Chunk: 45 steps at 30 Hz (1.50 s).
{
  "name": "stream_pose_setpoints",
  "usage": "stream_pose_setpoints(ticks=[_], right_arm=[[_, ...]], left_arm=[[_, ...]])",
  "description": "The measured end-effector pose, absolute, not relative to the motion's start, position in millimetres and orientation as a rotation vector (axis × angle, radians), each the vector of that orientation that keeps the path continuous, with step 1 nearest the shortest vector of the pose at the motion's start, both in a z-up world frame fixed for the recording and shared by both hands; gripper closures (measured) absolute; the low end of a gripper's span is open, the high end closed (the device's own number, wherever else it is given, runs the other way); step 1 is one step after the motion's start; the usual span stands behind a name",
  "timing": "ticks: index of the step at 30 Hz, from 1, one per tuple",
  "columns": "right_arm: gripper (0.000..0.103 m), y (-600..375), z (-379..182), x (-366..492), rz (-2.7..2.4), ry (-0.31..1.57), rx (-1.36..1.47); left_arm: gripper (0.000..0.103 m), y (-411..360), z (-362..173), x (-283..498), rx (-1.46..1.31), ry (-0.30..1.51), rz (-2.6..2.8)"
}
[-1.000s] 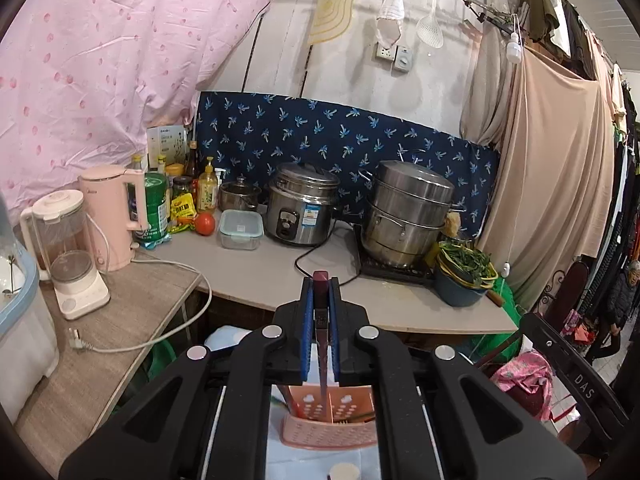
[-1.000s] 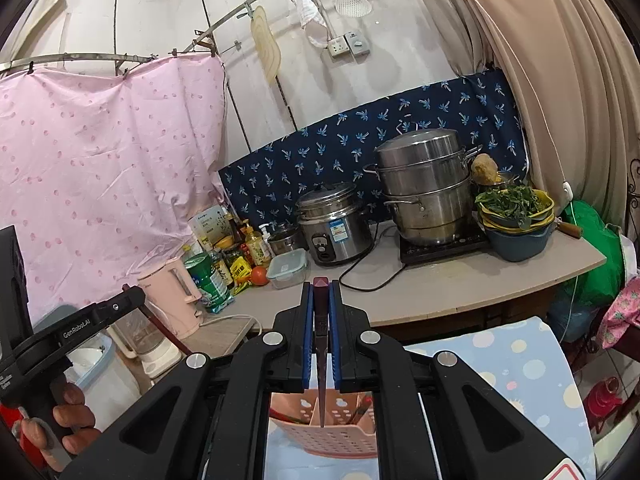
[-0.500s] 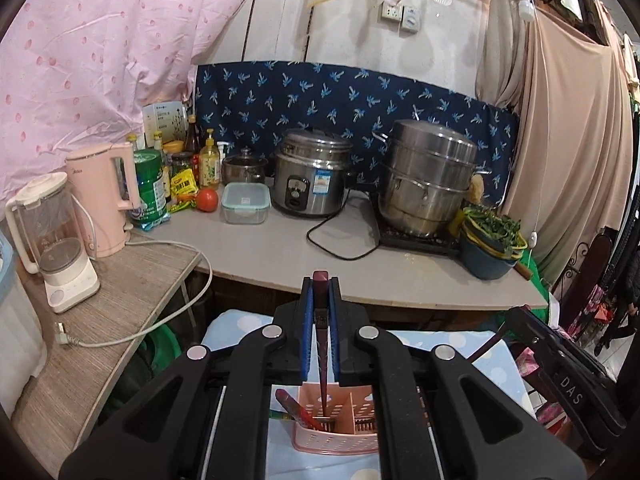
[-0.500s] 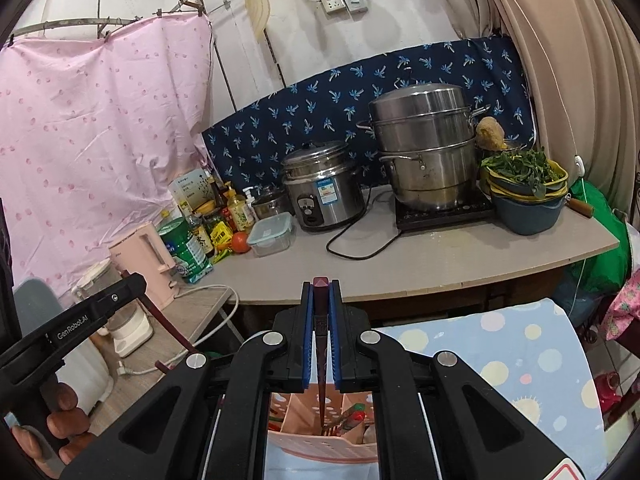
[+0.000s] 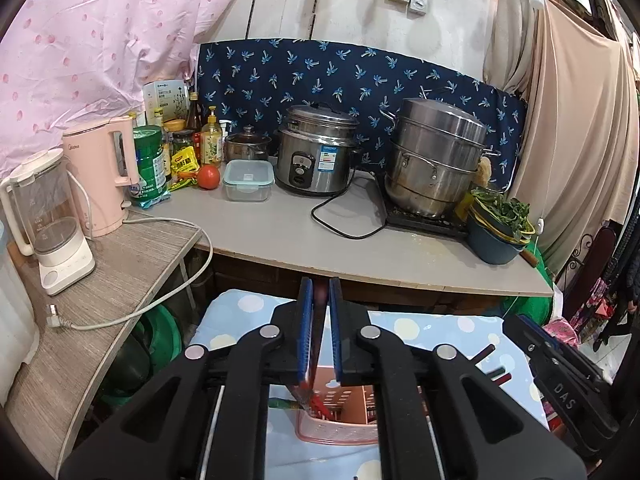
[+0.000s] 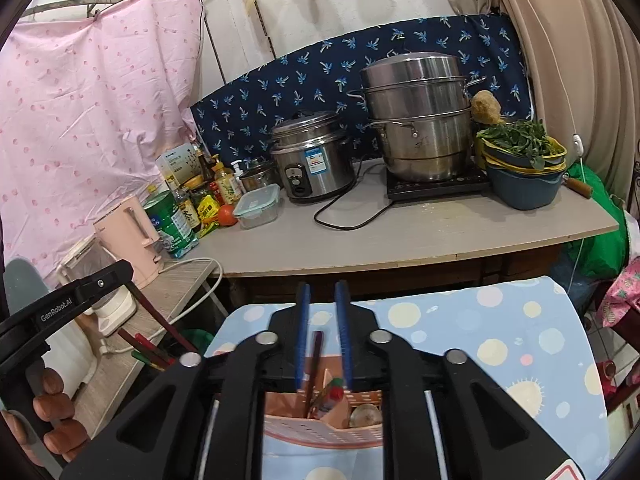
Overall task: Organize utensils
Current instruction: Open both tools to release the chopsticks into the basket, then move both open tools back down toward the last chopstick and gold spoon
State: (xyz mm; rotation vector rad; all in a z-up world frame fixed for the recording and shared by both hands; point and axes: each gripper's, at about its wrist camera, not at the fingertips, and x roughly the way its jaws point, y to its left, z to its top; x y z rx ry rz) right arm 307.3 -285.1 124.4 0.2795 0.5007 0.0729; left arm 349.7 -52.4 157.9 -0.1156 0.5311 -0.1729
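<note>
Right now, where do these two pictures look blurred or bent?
Left wrist view: the dark chopsticks at right are smeared by motion; the counter edge bows, with black corners. Right wrist view: the chopstick in the opening right tool is soft.

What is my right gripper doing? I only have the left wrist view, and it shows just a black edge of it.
Observer: The right gripper is opening its jaws. A dark chopstick stands loose between them, with a gap to the pad on each side.
Operator: Where is that stick pointed, over the holder or off it?
Observer: Over it. The stick's lower end reaches down into the pink holder, directly under the gripper.
Operator: Is anything else in there on the right side?
Observer: Yes, a round pale object sits at the holder's right side. I cannot tell what it is.
</note>
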Motion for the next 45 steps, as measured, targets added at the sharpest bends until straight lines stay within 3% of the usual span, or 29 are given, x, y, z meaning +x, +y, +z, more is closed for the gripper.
stream_pose_setpoints(ticks=[6, 24, 45], right_arm=[[0.083, -286, 130, 294, 0.083, 0.496, 0.273], [0.078, -257, 100, 199, 0.117, 0.576, 0.188], [0.078, -215, -1, 90, 0.125, 0.778, 0.118]], left_arm=[[0.084, -51, 159, 338, -0.109, 0.527, -0.157], [0.083, -33, 124, 258, -0.027, 0.612, -0.106], [0.083, -25, 25, 167, 0.005, 0.790, -0.122]])
